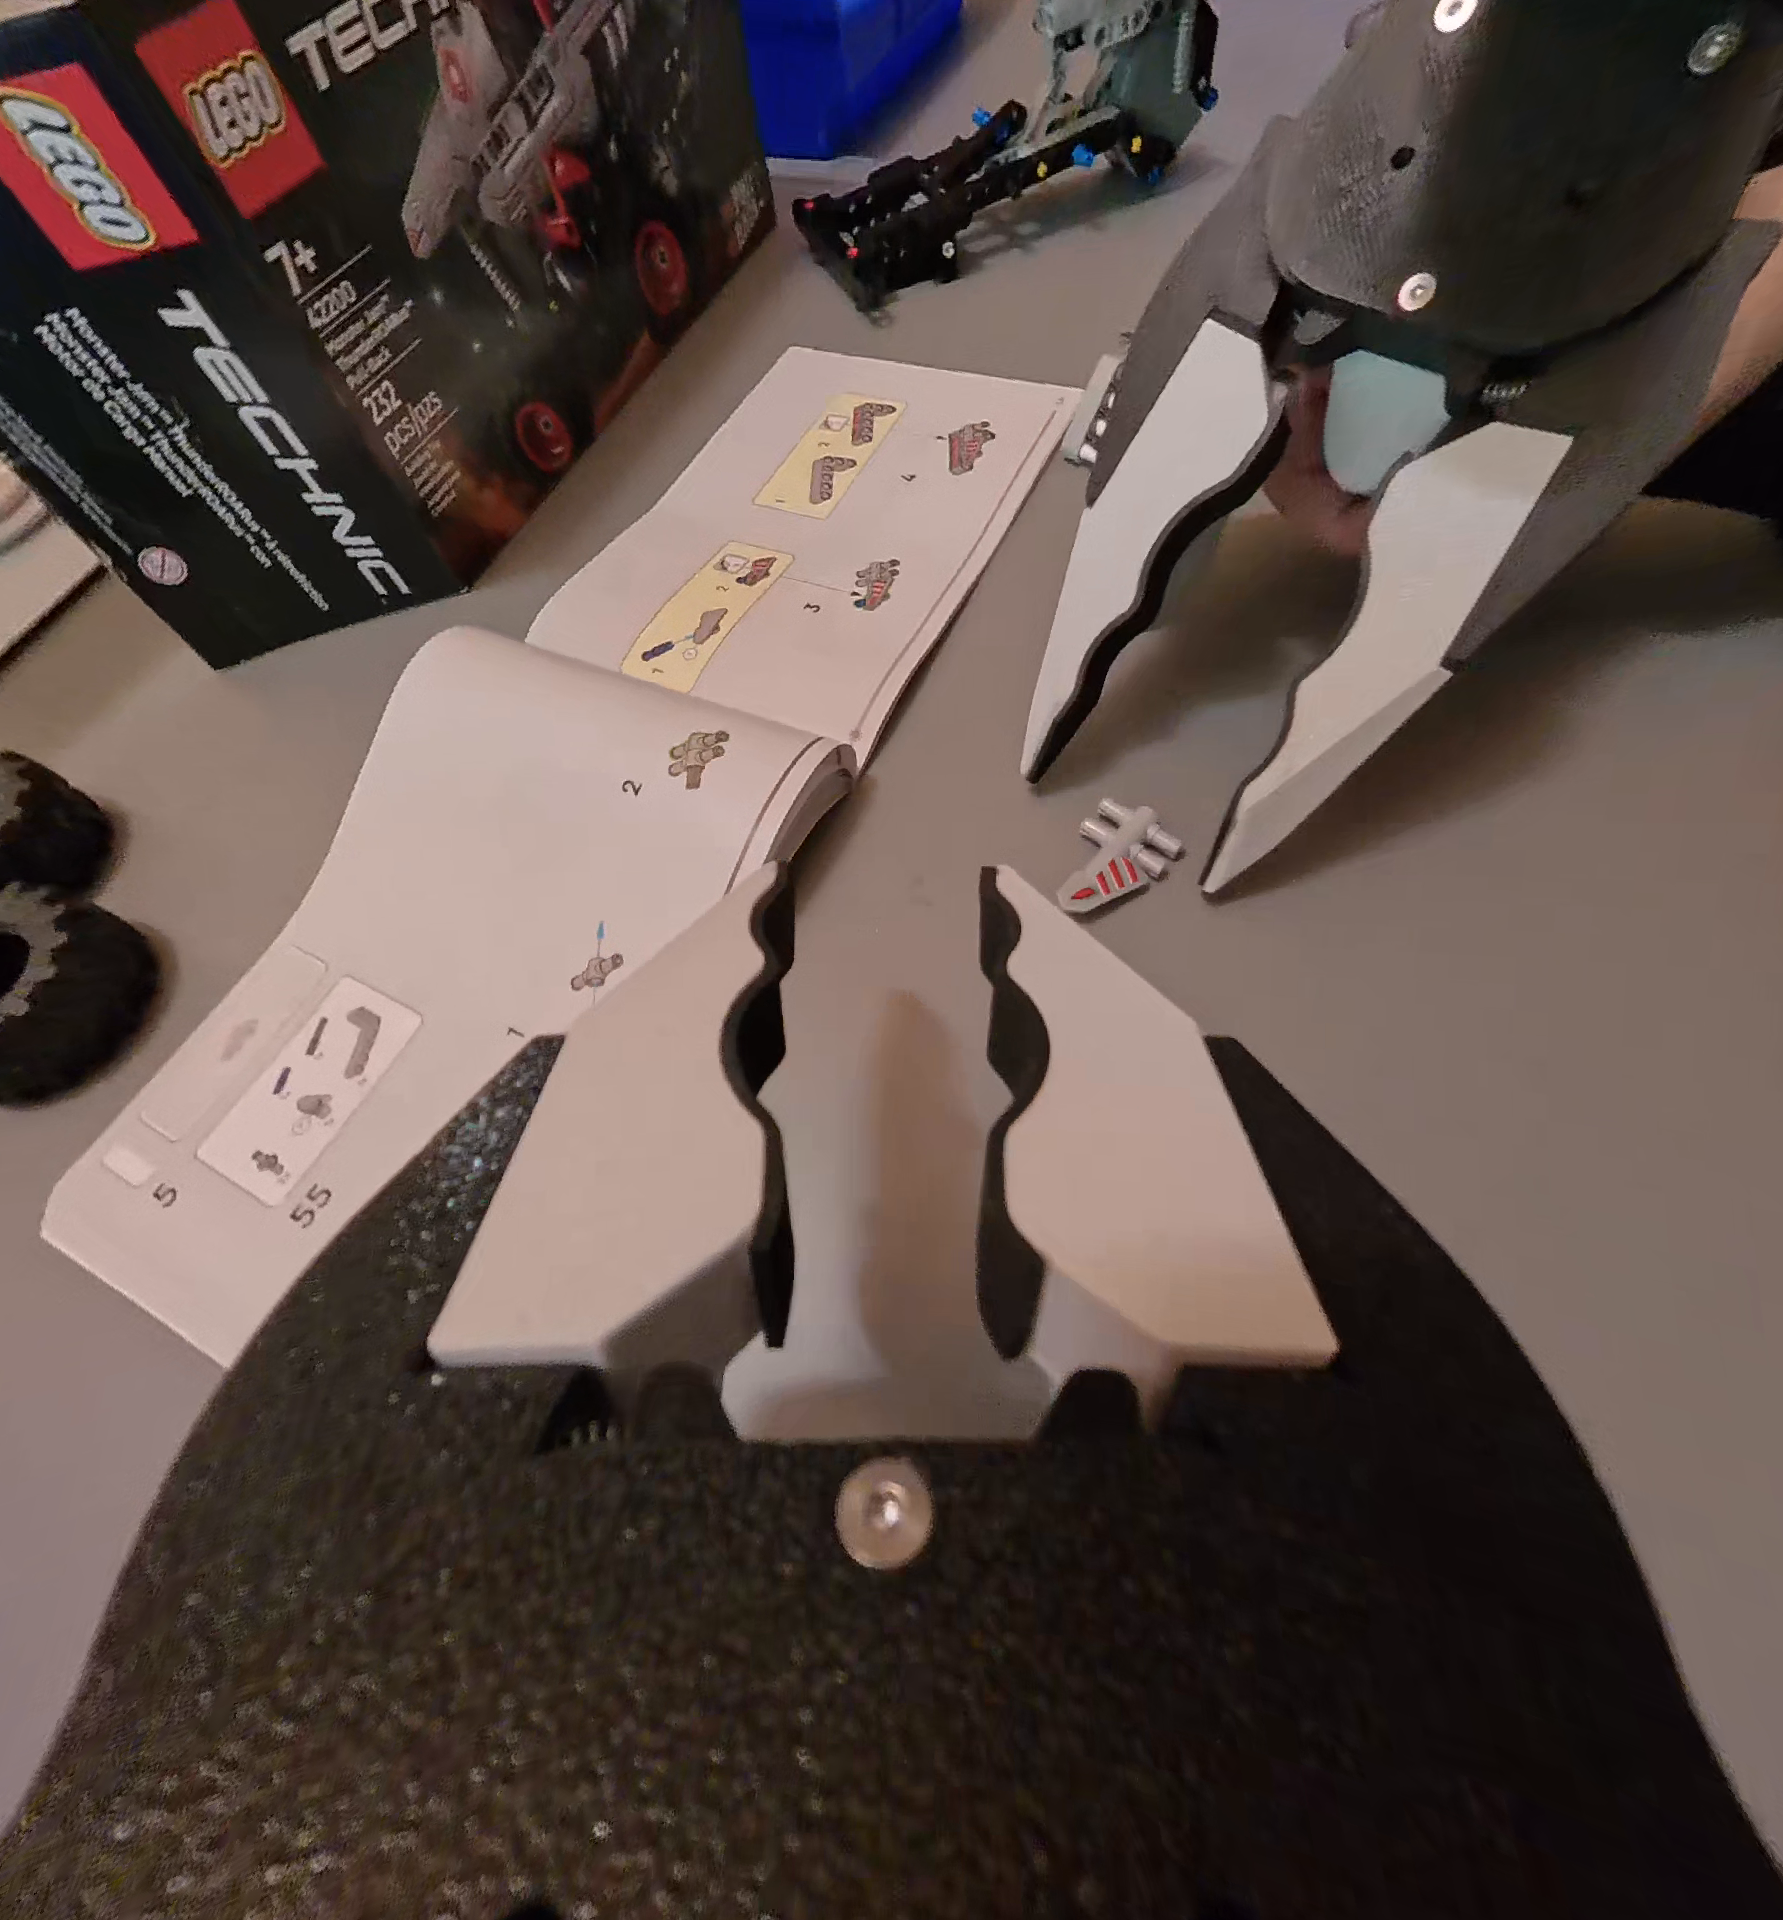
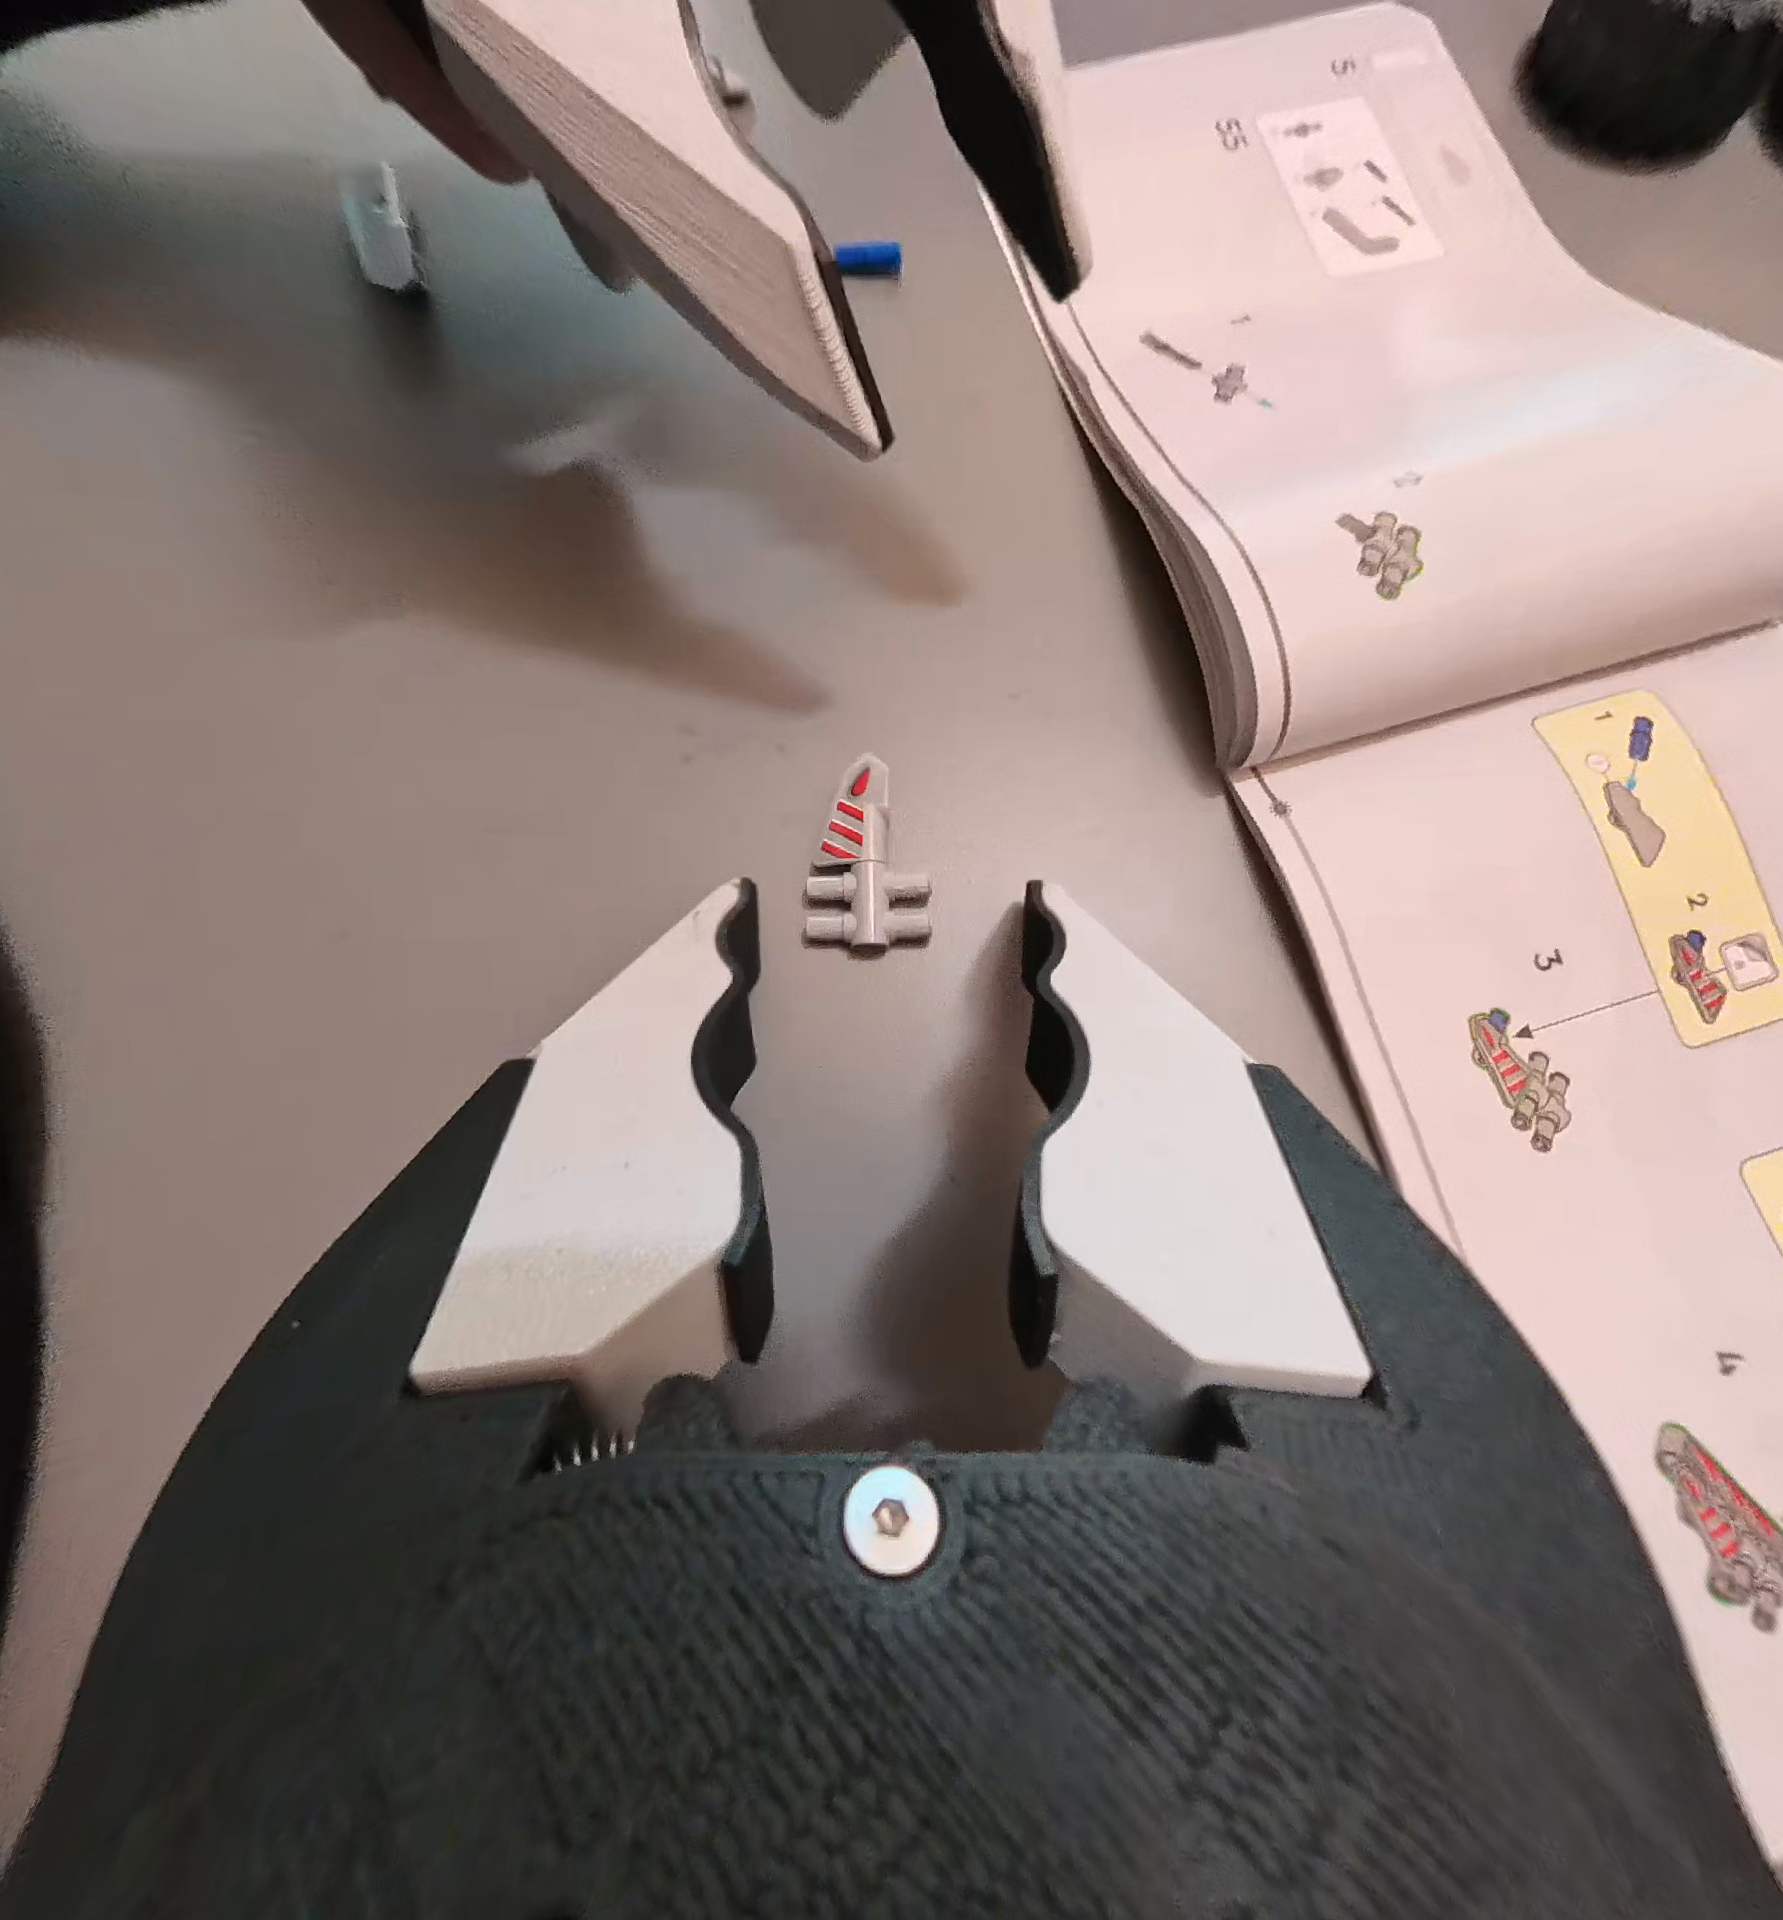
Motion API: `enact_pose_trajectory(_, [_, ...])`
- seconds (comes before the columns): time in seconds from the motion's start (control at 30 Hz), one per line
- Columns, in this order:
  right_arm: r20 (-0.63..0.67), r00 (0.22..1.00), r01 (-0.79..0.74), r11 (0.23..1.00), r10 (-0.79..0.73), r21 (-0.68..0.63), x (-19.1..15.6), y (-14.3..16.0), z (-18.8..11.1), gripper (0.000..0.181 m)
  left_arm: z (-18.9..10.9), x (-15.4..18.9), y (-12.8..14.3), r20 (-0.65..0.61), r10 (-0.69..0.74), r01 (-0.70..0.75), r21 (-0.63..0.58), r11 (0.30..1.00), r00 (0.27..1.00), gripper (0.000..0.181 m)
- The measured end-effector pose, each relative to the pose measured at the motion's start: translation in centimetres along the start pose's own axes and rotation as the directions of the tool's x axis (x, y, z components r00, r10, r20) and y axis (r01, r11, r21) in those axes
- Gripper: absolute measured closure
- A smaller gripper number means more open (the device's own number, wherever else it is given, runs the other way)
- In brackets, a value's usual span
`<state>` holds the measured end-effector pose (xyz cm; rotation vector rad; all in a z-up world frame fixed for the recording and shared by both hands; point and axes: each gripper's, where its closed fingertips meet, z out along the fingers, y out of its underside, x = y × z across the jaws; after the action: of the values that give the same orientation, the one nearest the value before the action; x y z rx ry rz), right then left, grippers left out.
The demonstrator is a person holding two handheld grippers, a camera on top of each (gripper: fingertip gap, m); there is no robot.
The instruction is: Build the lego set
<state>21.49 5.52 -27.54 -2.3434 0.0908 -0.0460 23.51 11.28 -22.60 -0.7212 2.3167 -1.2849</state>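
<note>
A small grey lego sub-assembly (image 2: 864, 852) is seen lying flat on the desk (image 2: 347, 727) — a pointed panel with red stripes joined to a short cross-shaped connector with pin ends. In the right wrist view it lies just beyond the tips of the right gripper (image 2: 889, 894), roughly centred on the gap. In the left wrist view the same piece (image 1: 1124, 857) lies to the right of the left gripper (image 1: 885, 883) and just left of the nearer tip of the right gripper.

Both grippers are held wide apart and nothing is gripped by either; the wavy black pads are bare.

Handling, as judged: the piece is taken to be very light, stiff, hard plastic with a smooth, somewhat slippery face. Its low profile on the desk leaves little to pinch. The connector end, blockier and with pins protruding on both sides, is judged the better place to take hold; the tapered striped tip is likely to squirt out under pressure. The joint between panel and connector may twist or separate if squeezed askew.

An open instruction booklet (image 2: 1489, 727) lies to the right of the piece in the right wrist view. Farther off in the left wrist view are noted the set's box (image 1: 243, 312), two black tyres (image 1: 14, 935) at far left, and a partly built black chassis (image 1: 970, 208). A blue pin (image 2: 866, 257) and a small pale part (image 2: 383, 239) lie far across the desk.
</note>
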Motion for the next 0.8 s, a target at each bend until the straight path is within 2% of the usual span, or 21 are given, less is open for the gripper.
enact_pose_trajectory(0.03, [-0.006,1.0,-0.005,1.0,0.005,-0.013,-0.1,0.2,0.2,0.132,0.1,0.0,0.1,0.002,0.024,-0.024,-0.01,1.0,1.0,0.148])
enact_pose_trajectory(0.1, [-0.002,1.0,-0.029,0.999,0.029,0.016,-0.3,-0.1,0.4,0.148,0.5,0.3,0.3,-0.007,0.071,-0.072,-0.022,0.997,0.997,0.148])
enact_pose_trajectory(0.2, [-0.024,1.0,-0.015,0.999,0.016,0.042,-0.1,0.0,0.3,0.158,0.9,0.7,0.0,-0.026,0.116,-0.116,0.004,0.993,0.993,0.152])
enact_pose_trajectory(0.33, [-0.034,0.999,-0.012,0.998,0.014,0.054,-0.2,0.3,-0.1,0.158,1.5,1.3,0.0,-0.071,0.144,-0.144,0.012,0.99,0.987,0.154])
enact_pose_trajectory(0.53, [-0.215,0.975,0.057,0.998,-0.054,0.01,1.0,2.7,-3.4,0.159,2.3,3.5,-1.3,-0.173,0.137,-0.13,0.054,0.99,0.975,0.152])
enact_pose_trajectory(0.67, [-0.28,0.959,0.064,0.997,-0.052,0.037,0.8,3.6,-5.4,0.158,3.7,5.5,-1.1,-0.247,0.098,-0.098,0.011,0.995,0.964,0.152])
enact_pose_trajectory(0.8, [-0.246,0.969,0.009,0.999,0.001,0.04,0.3,4.8,-5.6,0.158,5.2,7.3,-0.7,-0.301,0.104,-0.114,-0.015,0.993,0.948,0.152])
